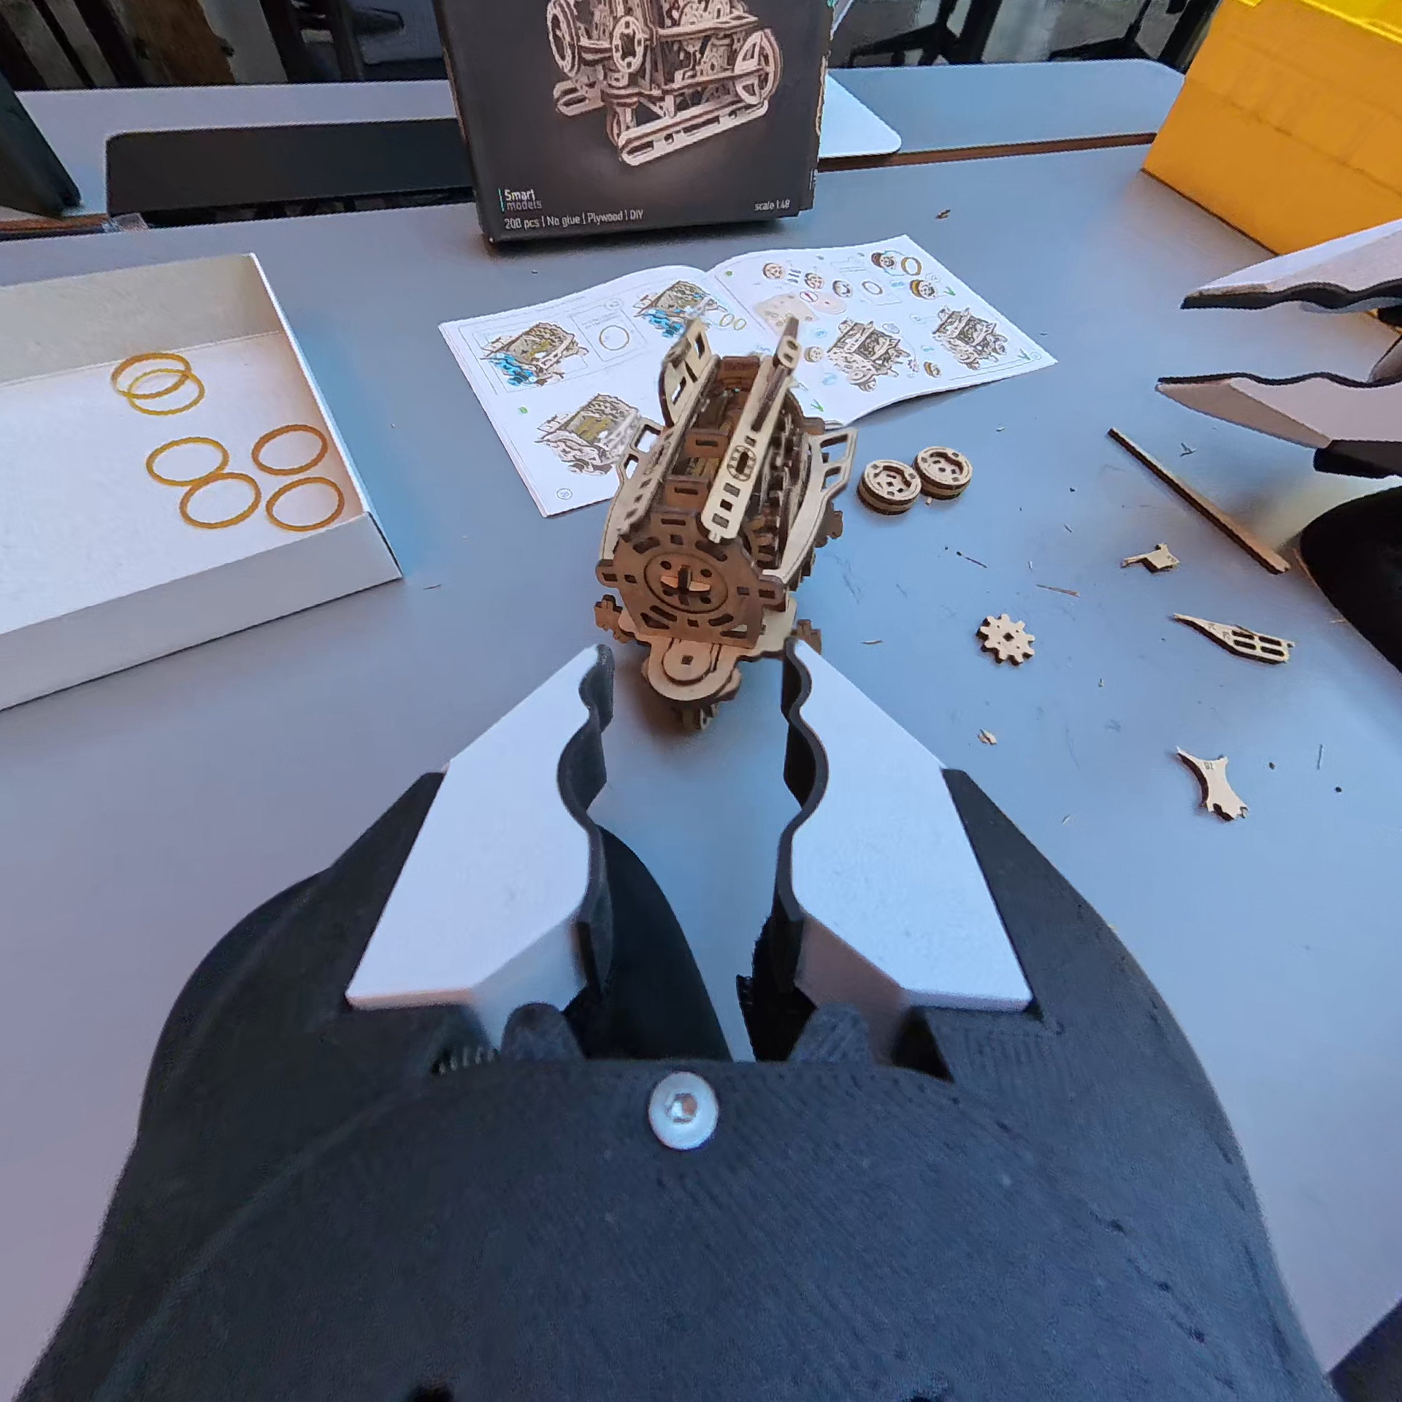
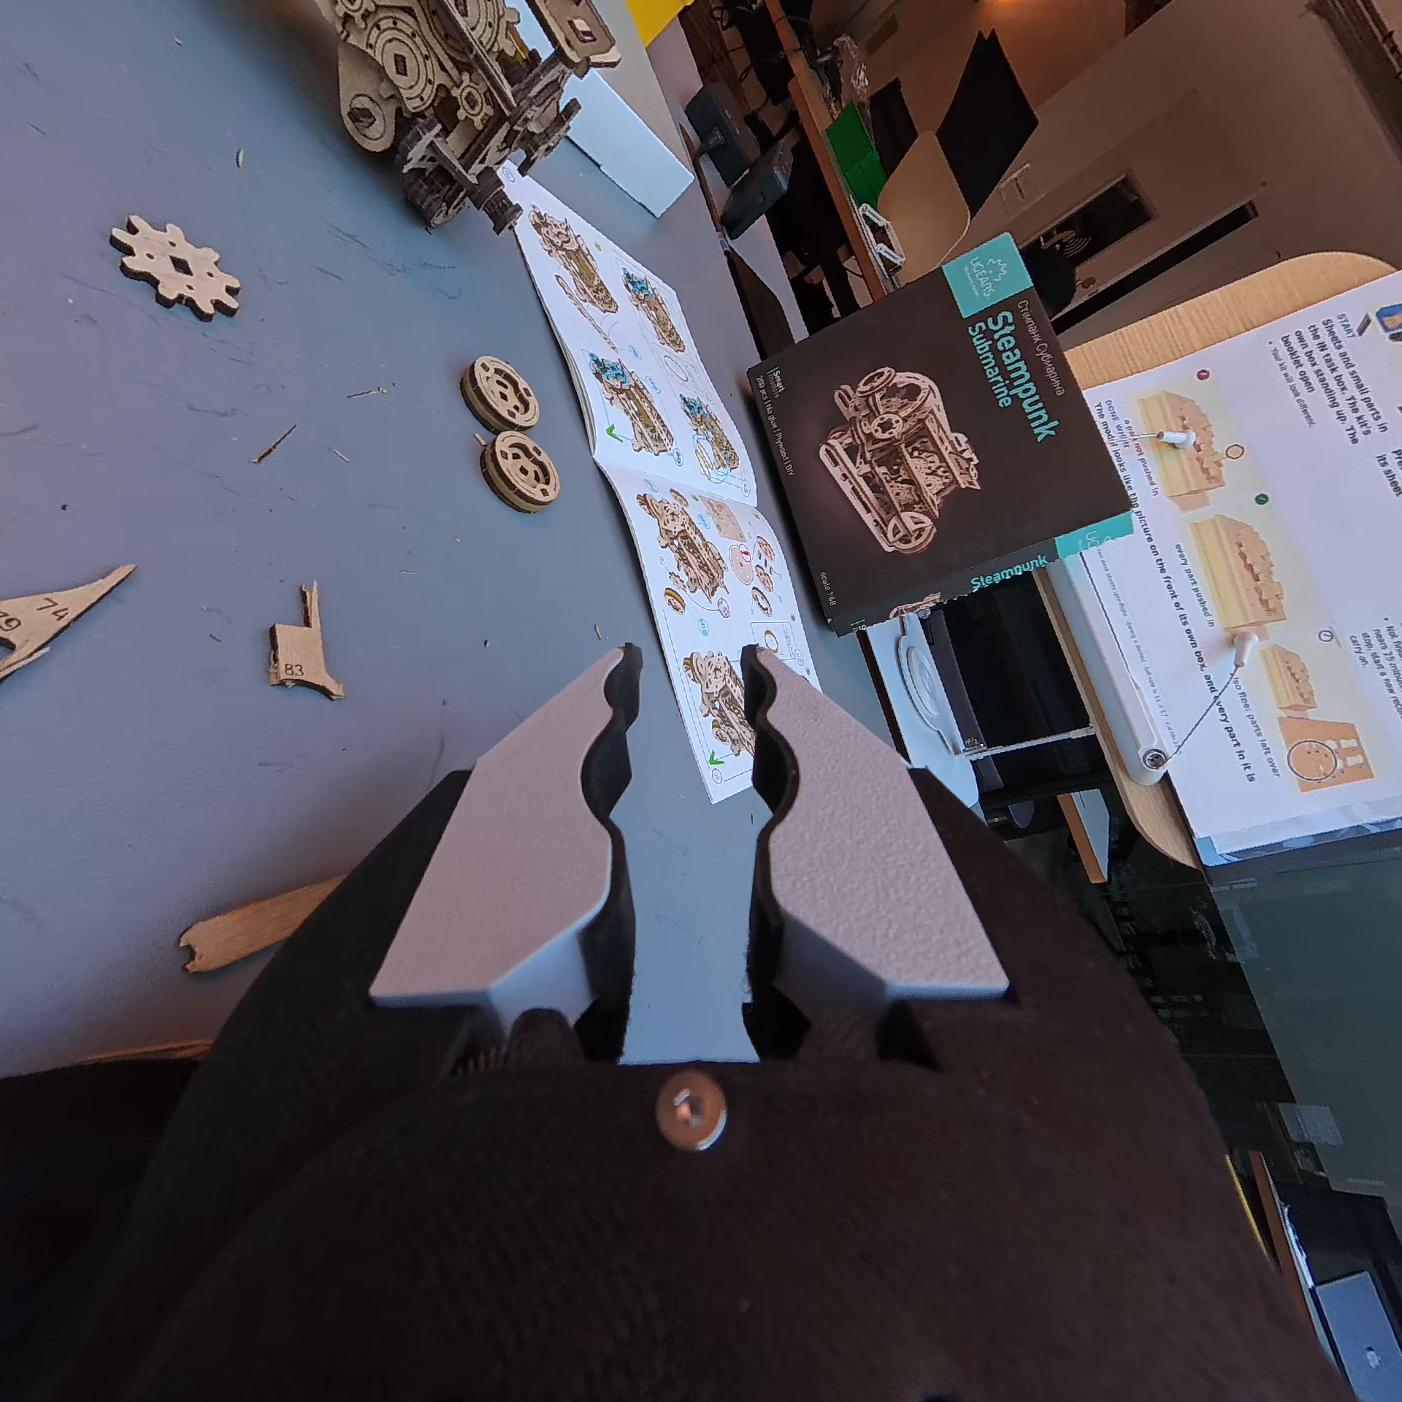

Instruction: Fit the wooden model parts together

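Grippers both empty: left gripper gapes just before the half-built brown plywood model; right gripper, narrowly parted, hovers beside it. Two round wooden wheels wait alongside: grip edges squarely.

Even cool light; sharp; wide-angle edge distortion
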A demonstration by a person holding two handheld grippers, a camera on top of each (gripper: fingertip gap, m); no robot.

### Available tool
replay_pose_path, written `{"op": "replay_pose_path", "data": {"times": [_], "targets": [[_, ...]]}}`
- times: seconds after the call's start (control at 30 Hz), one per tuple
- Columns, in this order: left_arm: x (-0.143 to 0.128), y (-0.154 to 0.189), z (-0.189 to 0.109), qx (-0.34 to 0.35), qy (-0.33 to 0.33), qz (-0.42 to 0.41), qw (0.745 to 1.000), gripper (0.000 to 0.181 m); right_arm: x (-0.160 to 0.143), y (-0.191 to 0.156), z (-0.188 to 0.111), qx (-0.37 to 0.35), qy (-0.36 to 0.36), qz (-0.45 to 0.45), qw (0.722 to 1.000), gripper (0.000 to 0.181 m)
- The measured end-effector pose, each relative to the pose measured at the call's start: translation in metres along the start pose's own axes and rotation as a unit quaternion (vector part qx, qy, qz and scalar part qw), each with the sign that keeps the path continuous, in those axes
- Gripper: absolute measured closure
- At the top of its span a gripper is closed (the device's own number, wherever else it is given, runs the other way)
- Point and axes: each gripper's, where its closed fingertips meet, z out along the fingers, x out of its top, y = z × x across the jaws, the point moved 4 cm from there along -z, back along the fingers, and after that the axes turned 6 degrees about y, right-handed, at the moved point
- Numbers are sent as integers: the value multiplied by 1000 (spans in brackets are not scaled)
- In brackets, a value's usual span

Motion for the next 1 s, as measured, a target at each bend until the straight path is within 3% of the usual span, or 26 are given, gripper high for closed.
{"op": "replay_pose_path", "data": {"times": [0.63,0.73,0.87,1.0], "targets": [[-3,0,4,9,-21,36,999,140,1,-2,0,8,4,-1,1000,156],[6,-3,1,2,-18,38,999,138,1,-2,0,8,5,-1,1000,156],[39,3,-22,-11,44,26,999,136,1,-2,1,9,4,0,1000,157],[48,9,-37,29,68,27,997,123,0,-2,1,10,2,0,1000,157]]}}
